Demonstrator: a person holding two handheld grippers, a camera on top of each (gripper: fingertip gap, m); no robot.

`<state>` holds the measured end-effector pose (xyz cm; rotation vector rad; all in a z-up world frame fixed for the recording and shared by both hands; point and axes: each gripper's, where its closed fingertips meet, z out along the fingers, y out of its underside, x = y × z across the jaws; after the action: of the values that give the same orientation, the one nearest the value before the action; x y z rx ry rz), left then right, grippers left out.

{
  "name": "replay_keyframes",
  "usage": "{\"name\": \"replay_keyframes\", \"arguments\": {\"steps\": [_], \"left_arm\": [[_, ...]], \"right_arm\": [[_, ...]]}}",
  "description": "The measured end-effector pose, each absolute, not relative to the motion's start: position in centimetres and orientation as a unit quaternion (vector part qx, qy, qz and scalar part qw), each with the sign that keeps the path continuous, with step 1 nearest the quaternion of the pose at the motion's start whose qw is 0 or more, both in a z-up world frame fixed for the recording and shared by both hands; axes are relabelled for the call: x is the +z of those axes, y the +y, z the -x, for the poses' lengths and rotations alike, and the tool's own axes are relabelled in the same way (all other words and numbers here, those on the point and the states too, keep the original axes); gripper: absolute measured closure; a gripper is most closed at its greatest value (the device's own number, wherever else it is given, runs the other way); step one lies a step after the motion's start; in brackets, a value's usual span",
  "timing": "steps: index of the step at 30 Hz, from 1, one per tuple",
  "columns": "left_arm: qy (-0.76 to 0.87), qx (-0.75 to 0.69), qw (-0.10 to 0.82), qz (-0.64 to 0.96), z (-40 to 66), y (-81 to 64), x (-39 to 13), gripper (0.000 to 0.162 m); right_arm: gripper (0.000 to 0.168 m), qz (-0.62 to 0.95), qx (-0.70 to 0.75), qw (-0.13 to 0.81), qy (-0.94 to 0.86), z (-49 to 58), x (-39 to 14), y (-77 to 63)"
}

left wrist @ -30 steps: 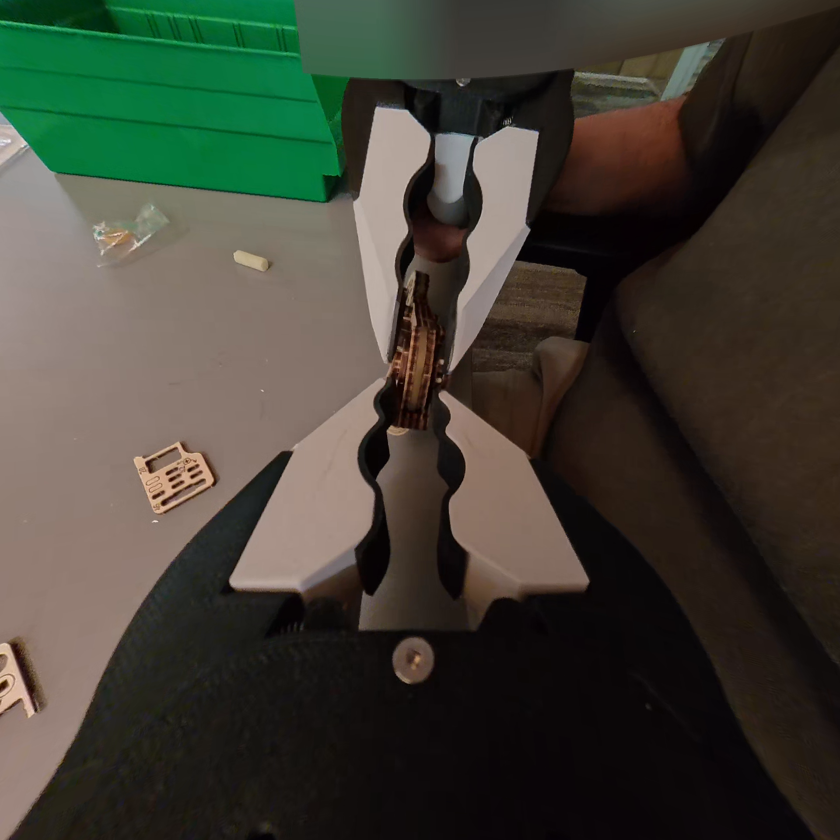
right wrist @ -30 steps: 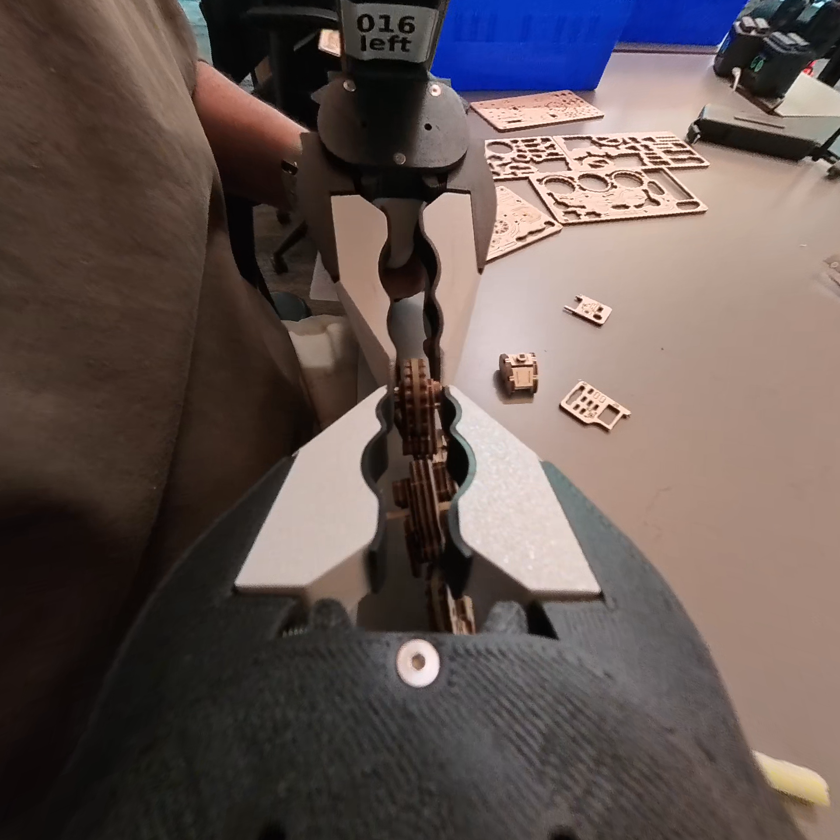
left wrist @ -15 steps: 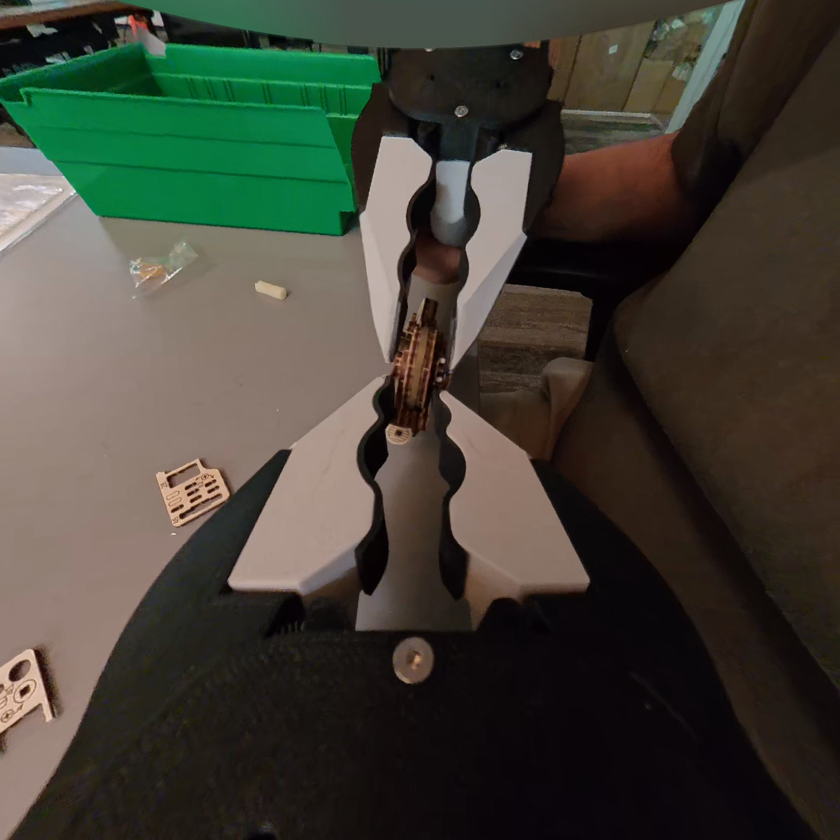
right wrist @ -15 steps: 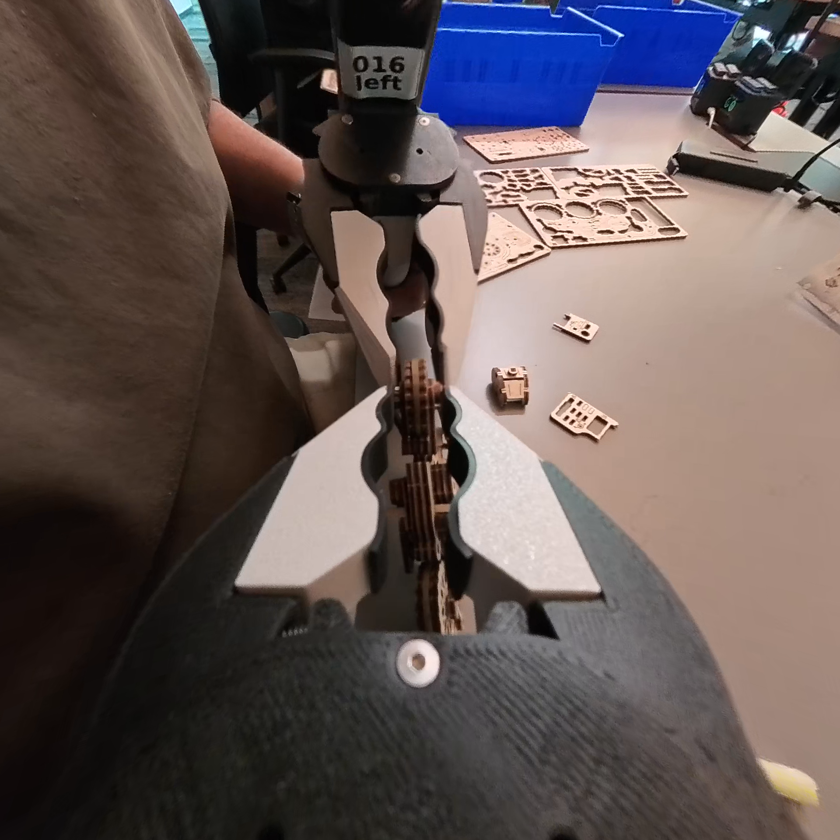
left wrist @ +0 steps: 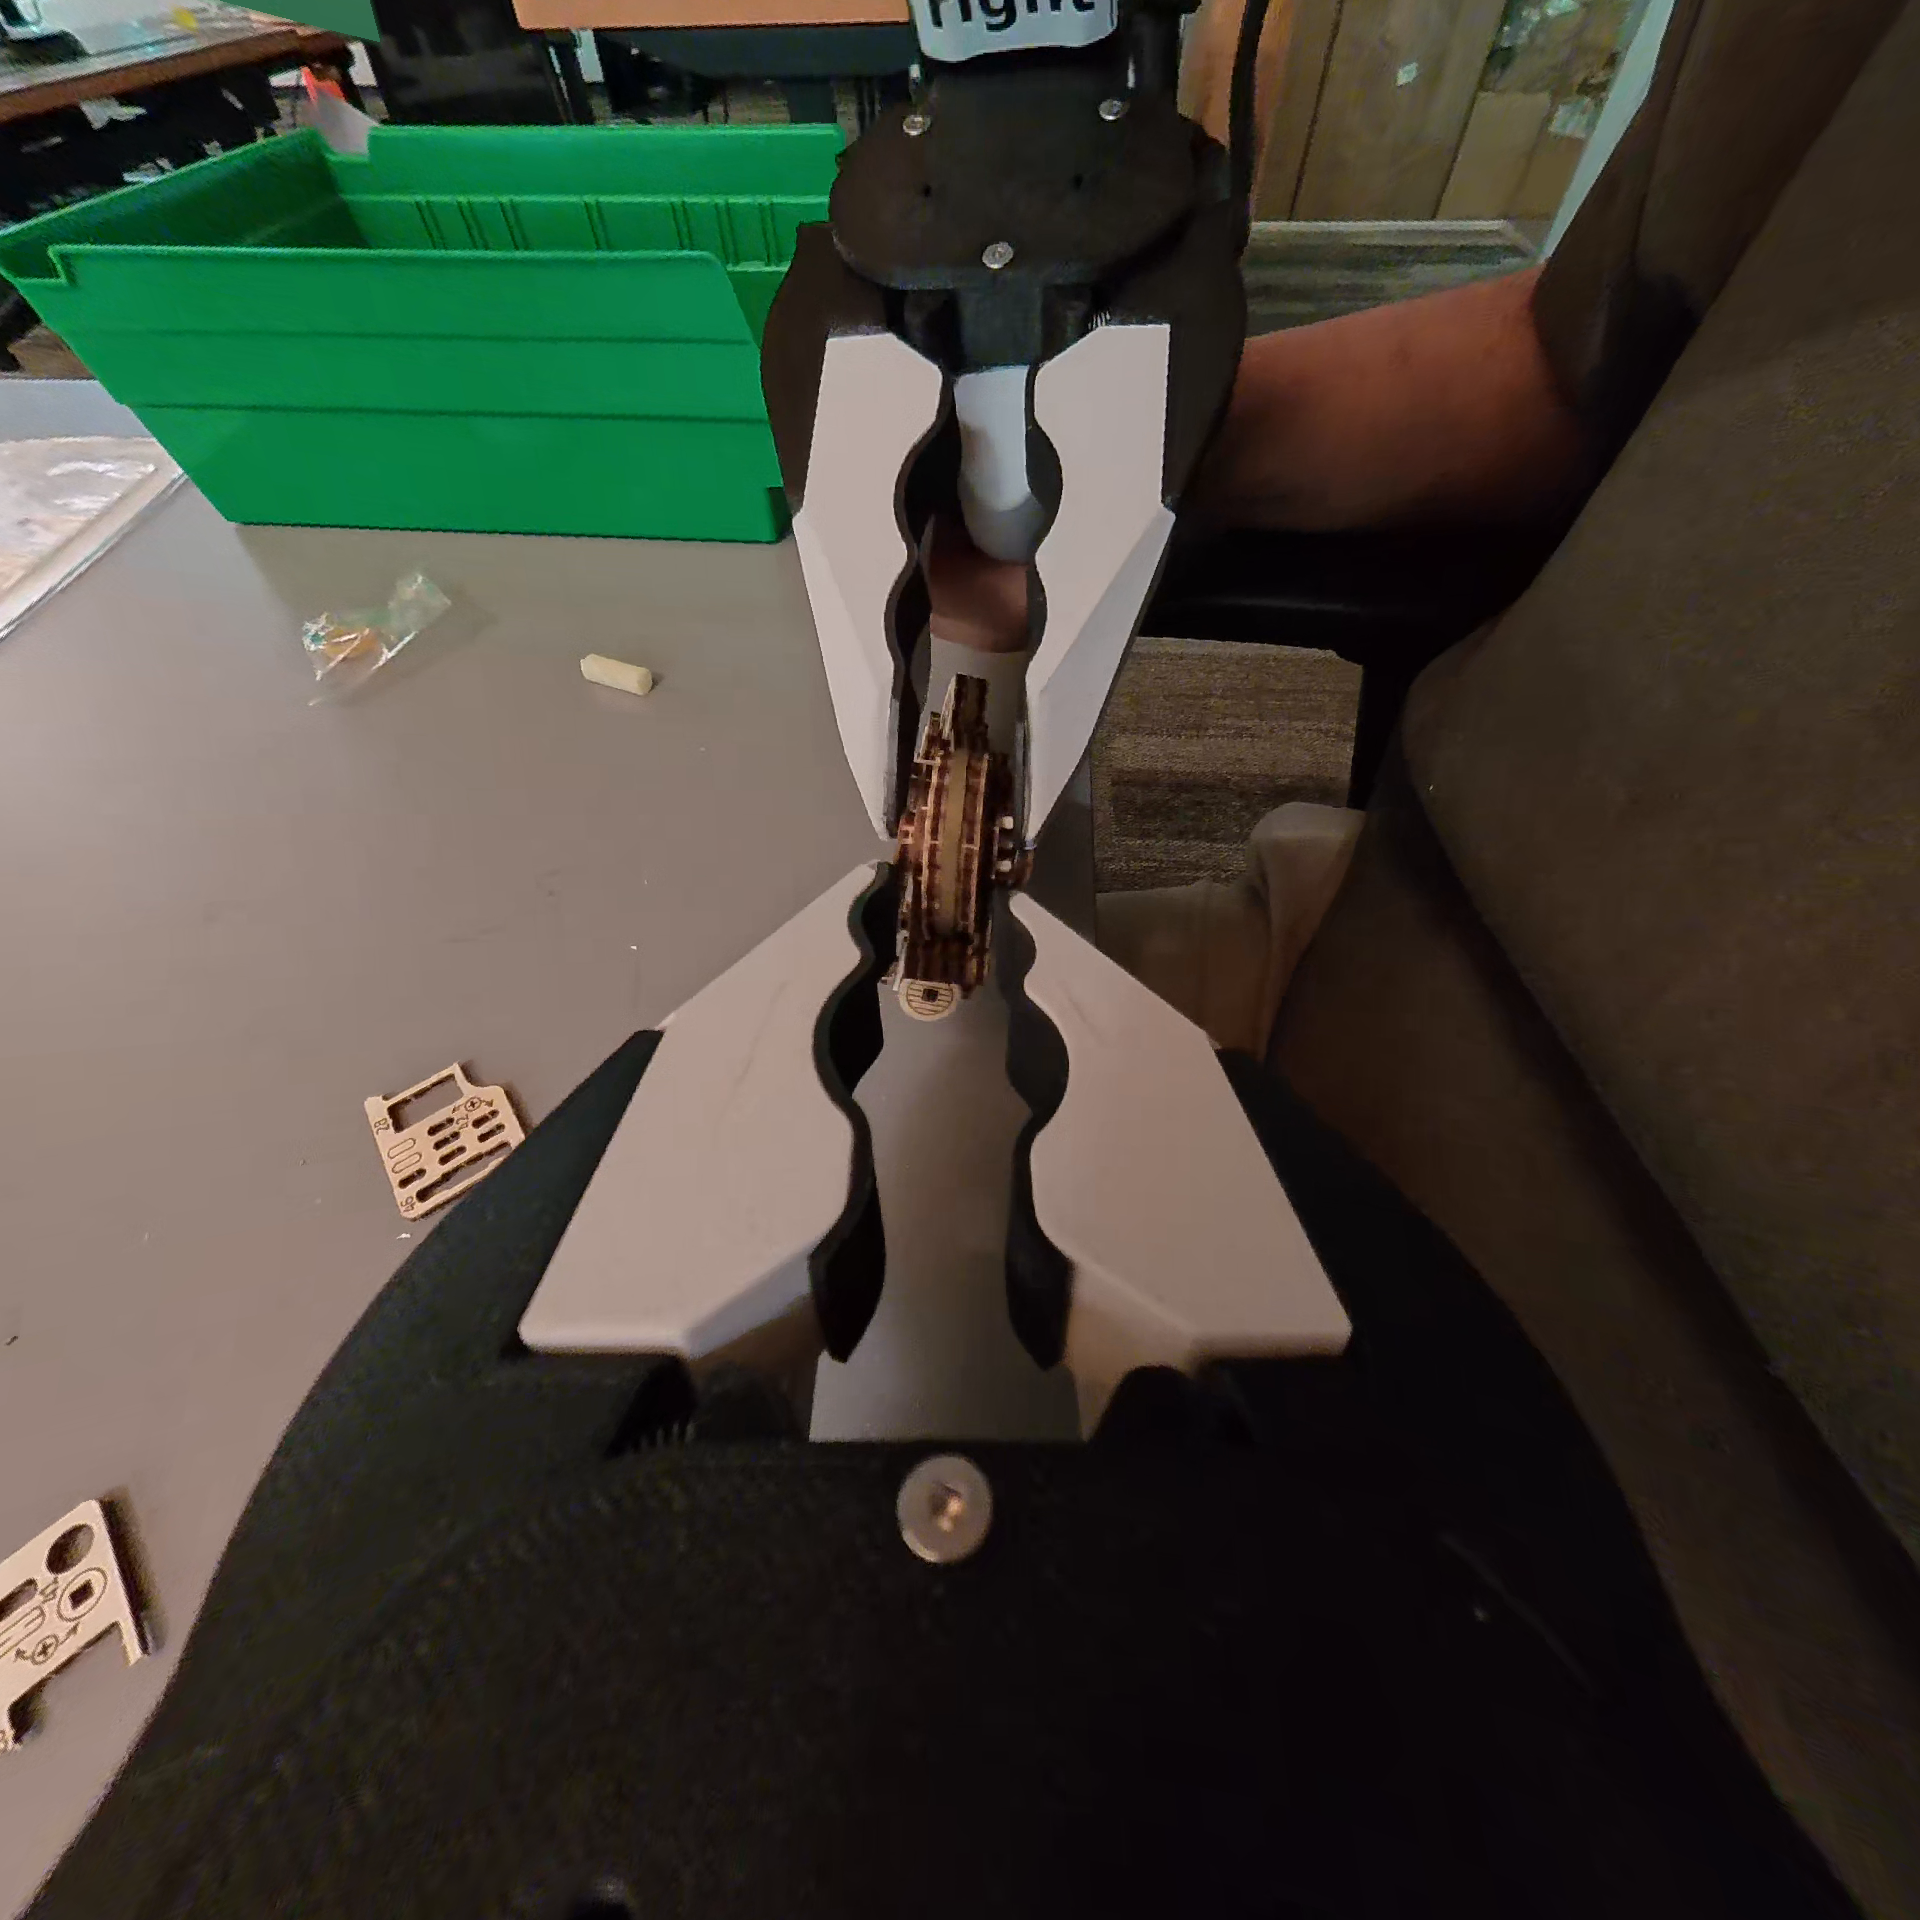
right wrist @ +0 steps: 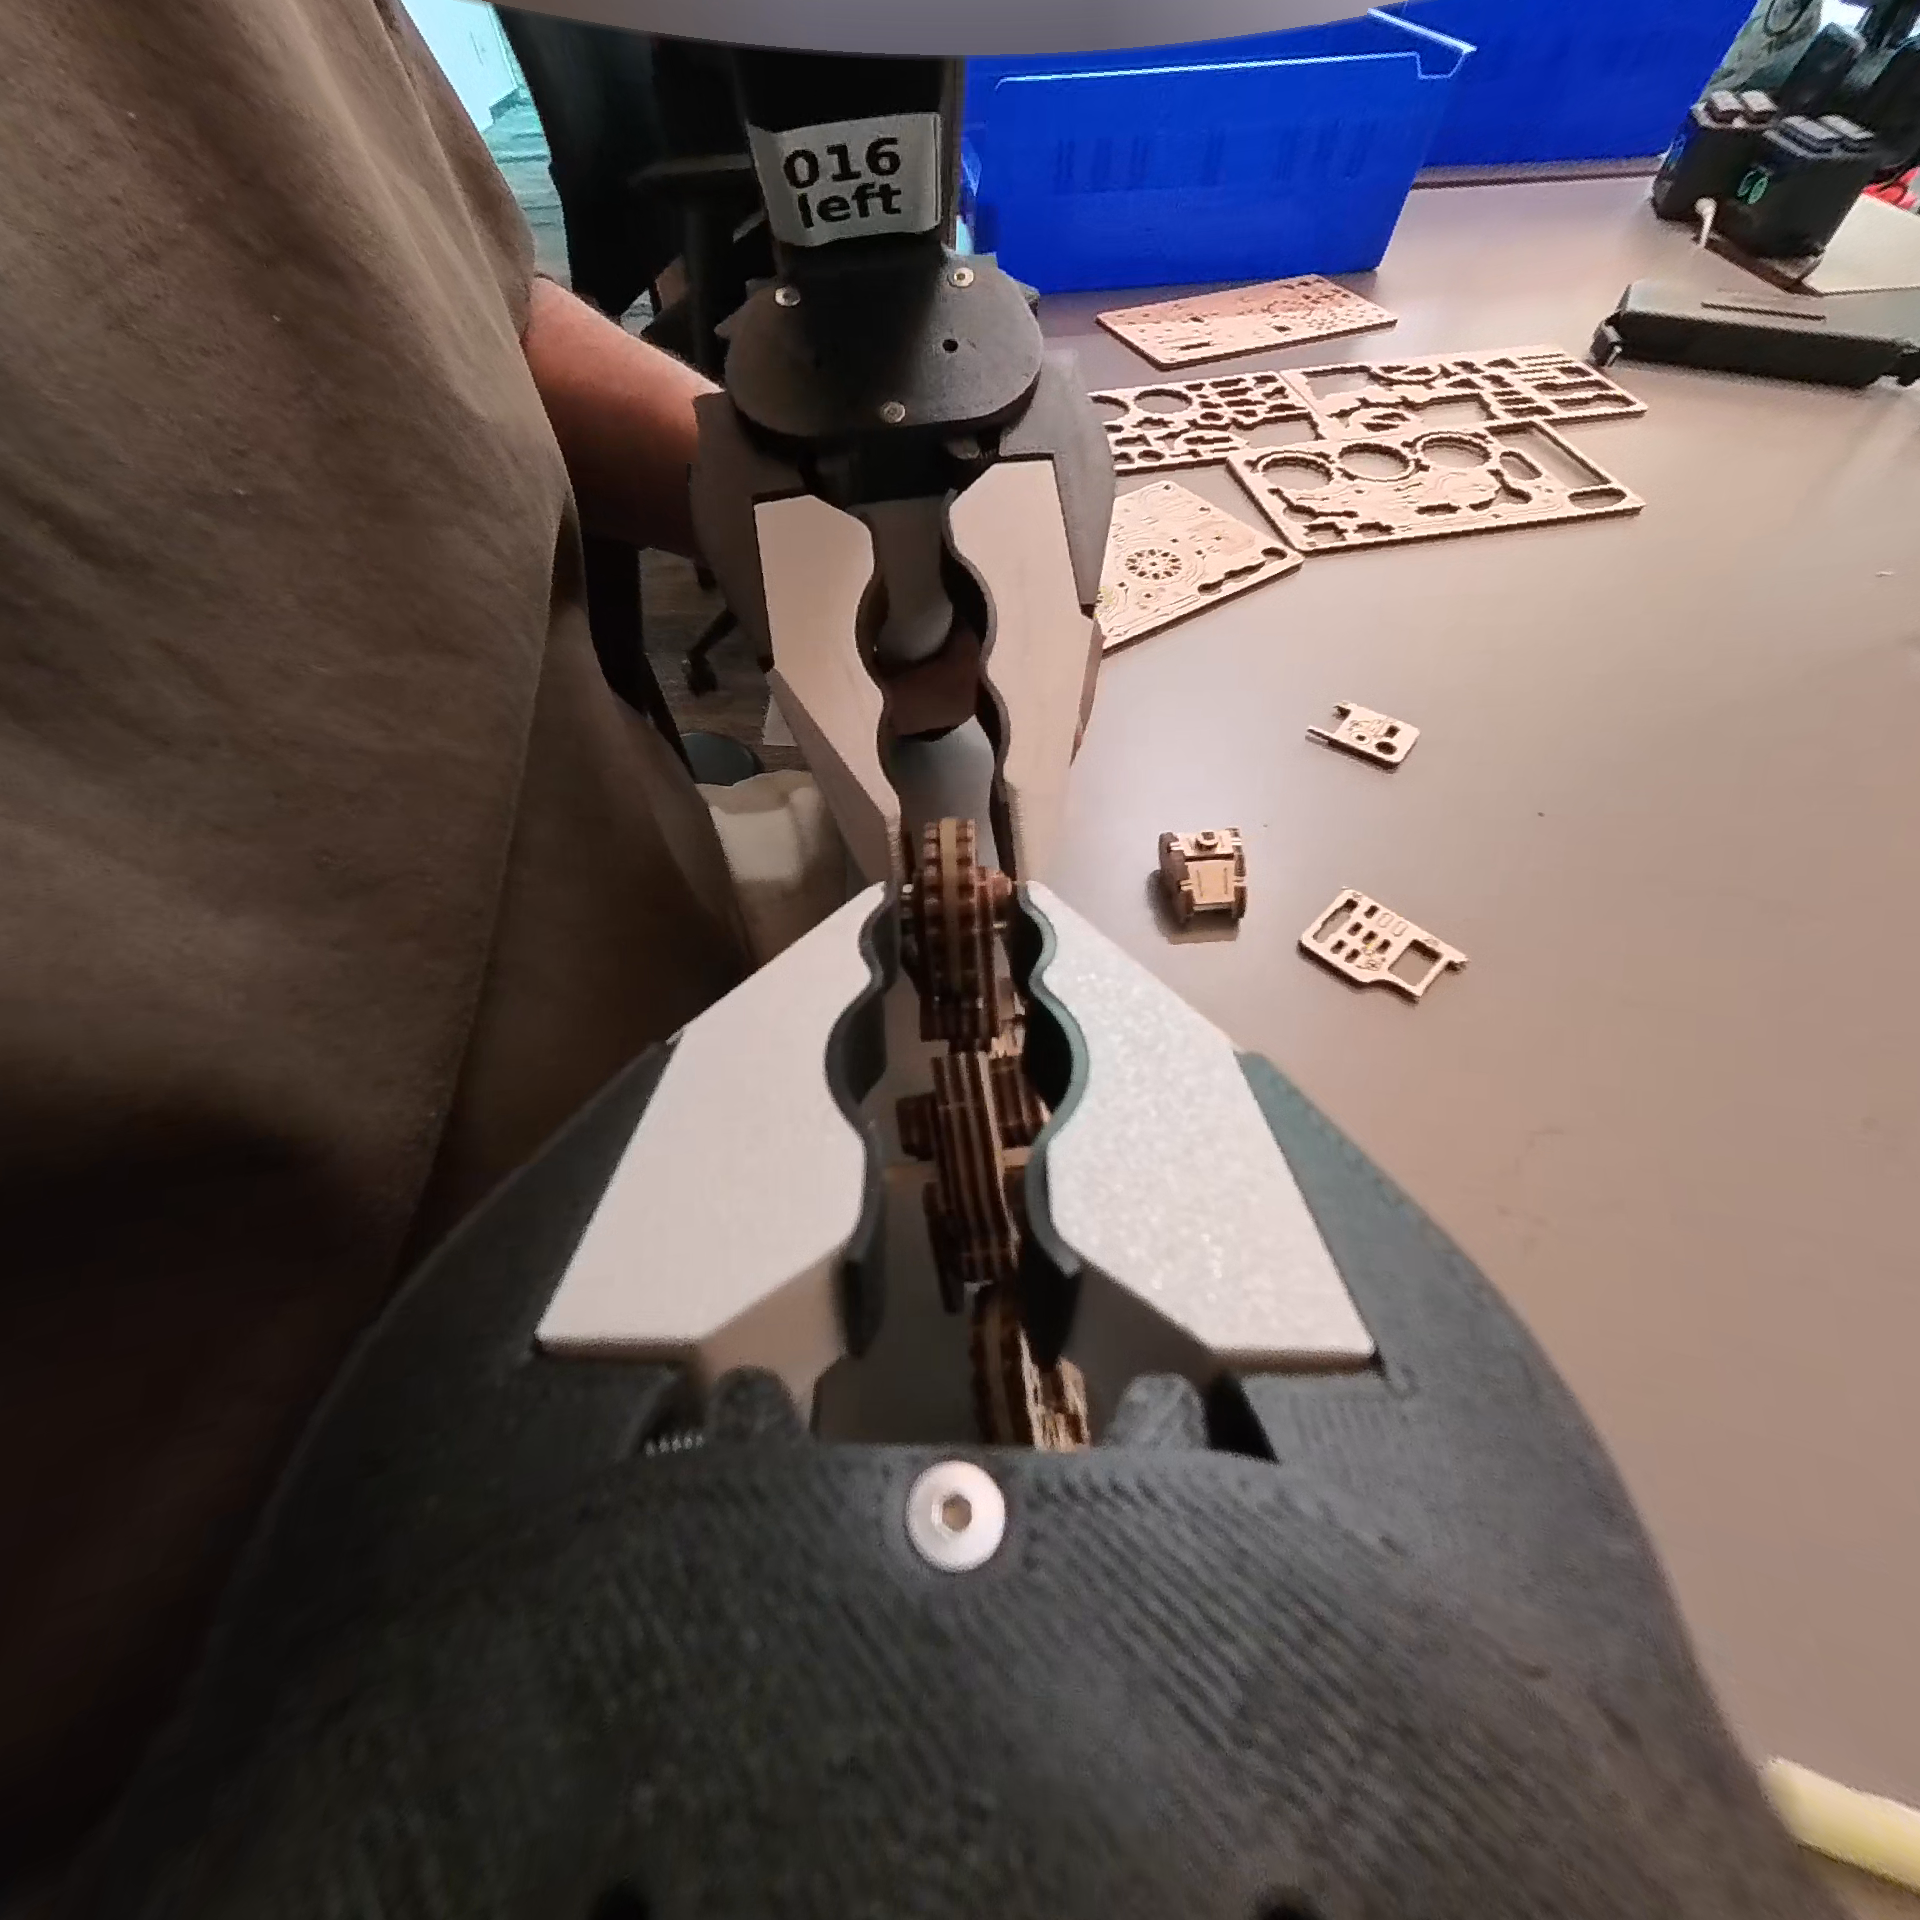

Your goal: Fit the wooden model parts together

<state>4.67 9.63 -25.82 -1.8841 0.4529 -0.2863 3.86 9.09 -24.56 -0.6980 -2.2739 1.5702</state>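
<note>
A: What does the wooden model (left wrist: 951,862) look like?

B: A narrow stack of thin laser-cut plywood layers with dark scorched edges, seen edge-on. A pale disc sits sandwiched in the middle, and toothed gear-like rims show in the right wrist view (right wrist: 961,997). A small round engraved tab pokes out at the end facing the left camera.

A: Where is it?

B: Held up in the air off the edge of the grey desk (left wrist: 312,883), between the two tools, which meet tip to tip.

A: And the tools?

B: The right tool (right wrist: 956,914) is clamped on the model, which runs down the length of its fingers. The left tool (left wrist: 940,904) has its tips closed on the model's near end.

A: What lies near the model?

B: On the desk beside it, a small assembled wooden block (right wrist: 1203,878) and a flat slotted piece (right wrist: 1377,943). Farther off are punched-out plywood sheets (right wrist: 1434,447), then a blue bin (right wrist: 1195,177). On the model's other side sits a green bin (left wrist: 416,364).
</note>
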Motion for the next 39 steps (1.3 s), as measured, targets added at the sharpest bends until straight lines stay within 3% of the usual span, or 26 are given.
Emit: {"name": "replay_keyframes", "arguments": {"steps": [22, 39], "left_arm": [[0.233, -0.092, 0.558, 0.791, -5.14, 9.46, -26.02, 0.149], [0.219, -0.099, 0.549, 0.801, -4.82, 9.56, -26.33, 0.150]], "right_arm": [[0.149, 0.242, 0.552, 0.114, -0.790, -4.32, -24.77, 8.88], [0.150, 0.245, 0.515, 0.150, -0.807, -3.98, -25.09, 8.83]]}}
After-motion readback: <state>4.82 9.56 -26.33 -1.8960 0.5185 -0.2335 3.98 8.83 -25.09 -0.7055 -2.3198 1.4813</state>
